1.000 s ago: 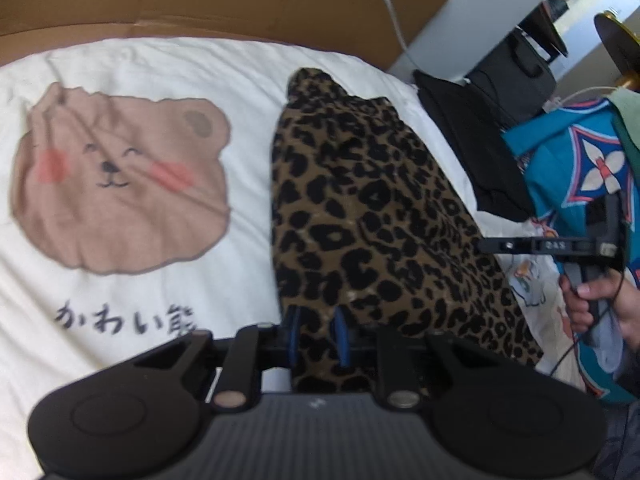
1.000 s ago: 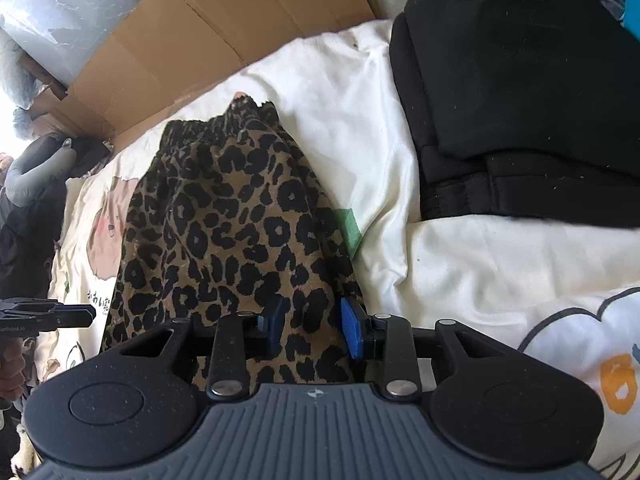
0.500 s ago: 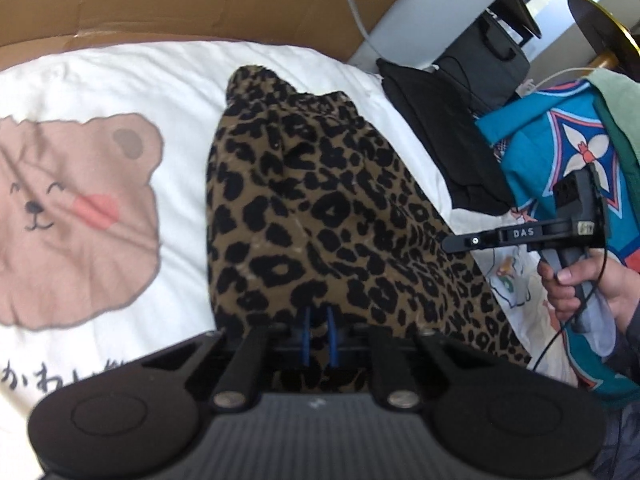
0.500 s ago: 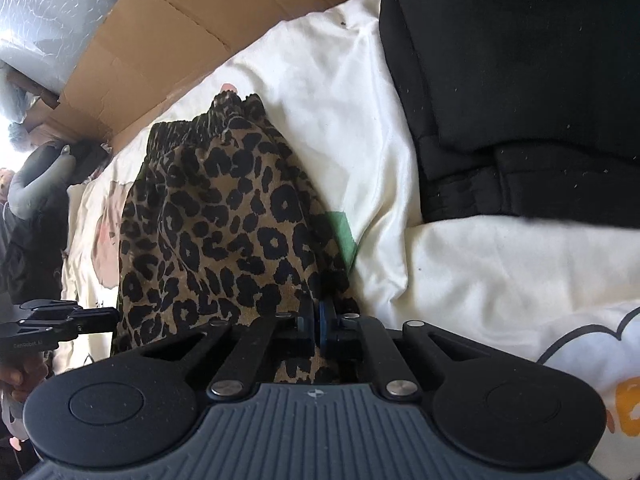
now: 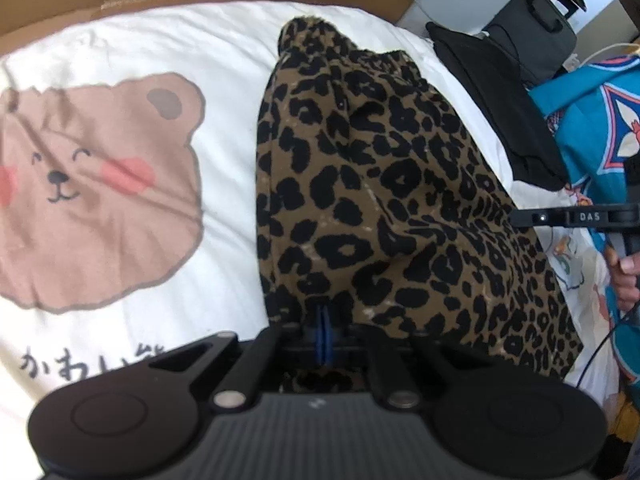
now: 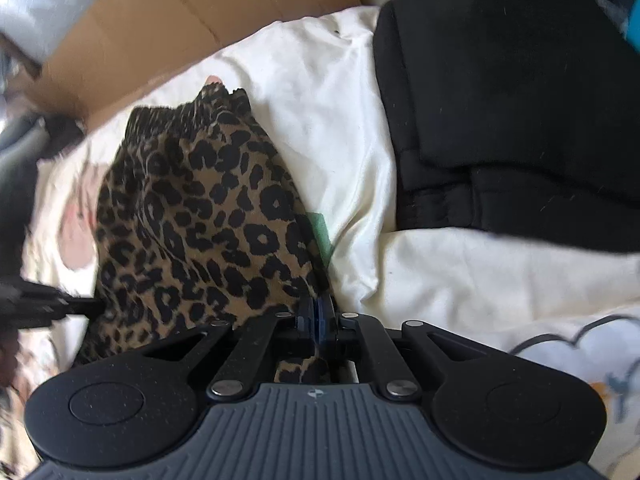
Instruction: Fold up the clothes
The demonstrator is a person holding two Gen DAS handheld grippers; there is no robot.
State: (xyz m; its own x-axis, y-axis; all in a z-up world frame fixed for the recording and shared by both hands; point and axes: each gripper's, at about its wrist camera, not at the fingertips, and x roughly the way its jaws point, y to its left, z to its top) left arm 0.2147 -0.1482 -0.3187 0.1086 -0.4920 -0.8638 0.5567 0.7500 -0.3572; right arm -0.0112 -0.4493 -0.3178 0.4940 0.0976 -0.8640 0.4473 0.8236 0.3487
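White bedsheet (image 5: 224,52) with bear print (image 5: 96,188) under everything; black garment (image 6: 520,92) folded at far right. Leopard-print garment (image 5: 384,200) lies mid-sheet, near hem raised. Left gripper (image 5: 323,334) pinches hem's left corner; right gripper (image 6: 316,320) pinches right corner

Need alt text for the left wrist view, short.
The left gripper, jaws shut, pinches the near edge of a leopard-print garment lying on a white bedspread with a bear print. The right gripper is at the garment's right edge, beside black clothes.
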